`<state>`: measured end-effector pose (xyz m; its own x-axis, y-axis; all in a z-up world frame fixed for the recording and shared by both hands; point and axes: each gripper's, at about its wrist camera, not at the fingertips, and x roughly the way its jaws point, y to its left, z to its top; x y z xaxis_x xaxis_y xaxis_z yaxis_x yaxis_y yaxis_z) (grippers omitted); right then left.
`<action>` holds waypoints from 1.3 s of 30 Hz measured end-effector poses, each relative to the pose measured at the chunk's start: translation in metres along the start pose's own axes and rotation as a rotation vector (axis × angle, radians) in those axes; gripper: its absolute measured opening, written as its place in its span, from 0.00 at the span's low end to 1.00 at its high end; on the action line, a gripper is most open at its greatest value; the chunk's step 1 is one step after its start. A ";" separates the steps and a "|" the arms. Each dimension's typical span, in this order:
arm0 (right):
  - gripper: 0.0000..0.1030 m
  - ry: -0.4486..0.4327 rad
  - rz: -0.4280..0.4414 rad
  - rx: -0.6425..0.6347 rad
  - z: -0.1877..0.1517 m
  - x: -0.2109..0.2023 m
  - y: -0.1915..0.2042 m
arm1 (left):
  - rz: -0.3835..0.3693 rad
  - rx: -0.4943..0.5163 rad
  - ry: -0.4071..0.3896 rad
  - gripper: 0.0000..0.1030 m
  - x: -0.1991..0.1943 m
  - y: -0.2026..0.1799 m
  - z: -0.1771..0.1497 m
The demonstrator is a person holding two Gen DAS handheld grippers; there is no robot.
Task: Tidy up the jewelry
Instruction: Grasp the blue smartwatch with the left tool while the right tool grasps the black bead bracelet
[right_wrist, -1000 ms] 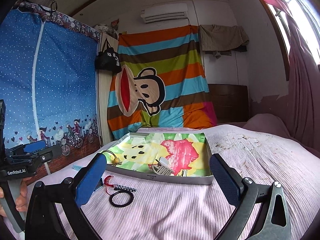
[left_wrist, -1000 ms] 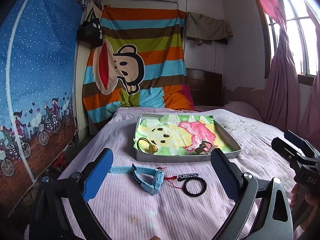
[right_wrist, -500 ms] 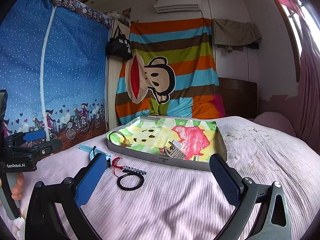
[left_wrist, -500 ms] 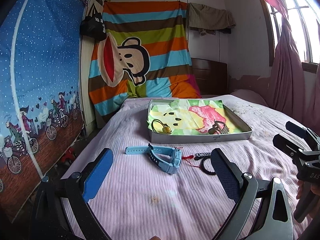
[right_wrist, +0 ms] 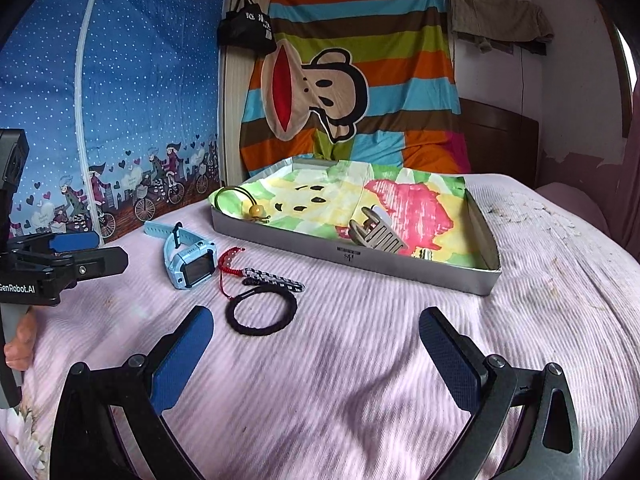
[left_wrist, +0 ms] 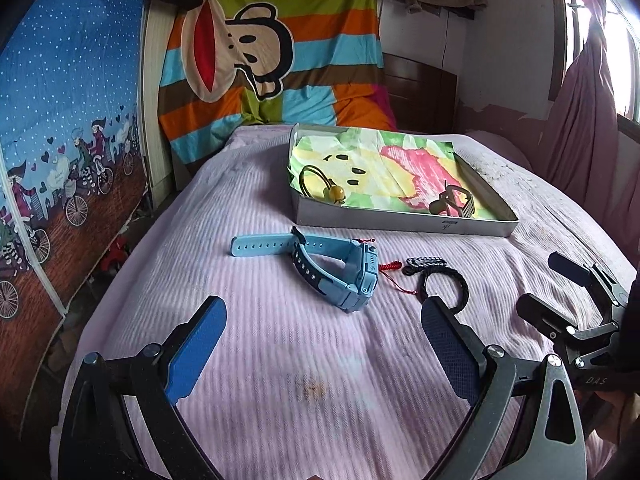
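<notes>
Both claws, left (left_wrist: 322,334) and right (right_wrist: 316,342), gape empty, now nearer the watch (left_wrist: 344,276); pickup looks next.

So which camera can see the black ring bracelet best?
The right wrist view. There the black ring bracelet lies whole on the pink bedspread, nothing covering it. In the left wrist view the same bracelet is partly hidden behind a finger of the left hand-held gripper.
</notes>
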<state>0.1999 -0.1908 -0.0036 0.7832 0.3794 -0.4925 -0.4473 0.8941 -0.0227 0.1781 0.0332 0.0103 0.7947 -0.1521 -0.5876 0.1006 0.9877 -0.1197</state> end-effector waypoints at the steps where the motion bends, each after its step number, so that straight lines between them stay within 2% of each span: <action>1: 0.94 0.011 0.003 0.004 0.000 0.003 -0.001 | -0.003 -0.004 0.008 0.93 0.005 0.001 0.001; 8: 0.67 0.080 0.025 0.012 0.001 0.027 -0.003 | -0.028 0.004 0.042 0.92 0.028 0.001 0.008; 11: 0.59 0.103 0.037 0.014 0.001 0.035 -0.003 | -0.036 0.025 0.056 0.88 0.035 -0.004 0.009; 18: 0.48 0.142 0.076 0.028 0.002 0.048 -0.006 | -0.054 0.029 0.096 0.68 0.055 -0.008 0.010; 20: 0.41 0.156 0.087 0.030 0.002 0.052 -0.006 | -0.060 0.021 0.104 0.62 0.060 -0.007 0.011; 24: 0.37 0.179 0.112 0.032 0.001 0.058 -0.005 | -0.070 0.012 0.116 0.51 0.068 -0.006 0.014; 28: 0.34 0.193 0.129 0.033 0.000 0.062 -0.004 | -0.068 0.015 0.122 0.45 0.073 -0.007 0.014; 30: 0.31 0.200 0.136 0.038 0.000 0.064 -0.004 | -0.070 0.011 0.129 0.38 0.076 -0.007 0.014; 37: 0.22 0.220 0.170 0.062 -0.003 0.067 -0.007 | -0.076 0.026 0.122 0.29 0.078 -0.010 0.009; 39: 0.16 0.225 0.180 0.077 -0.004 0.068 -0.009 | -0.080 0.033 0.115 0.27 0.078 -0.011 0.007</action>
<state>0.2548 -0.1740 -0.0405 0.5752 0.4790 -0.6630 -0.5295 0.8359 0.1445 0.2431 0.0111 -0.0281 0.7099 -0.2313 -0.6652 0.1814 0.9727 -0.1446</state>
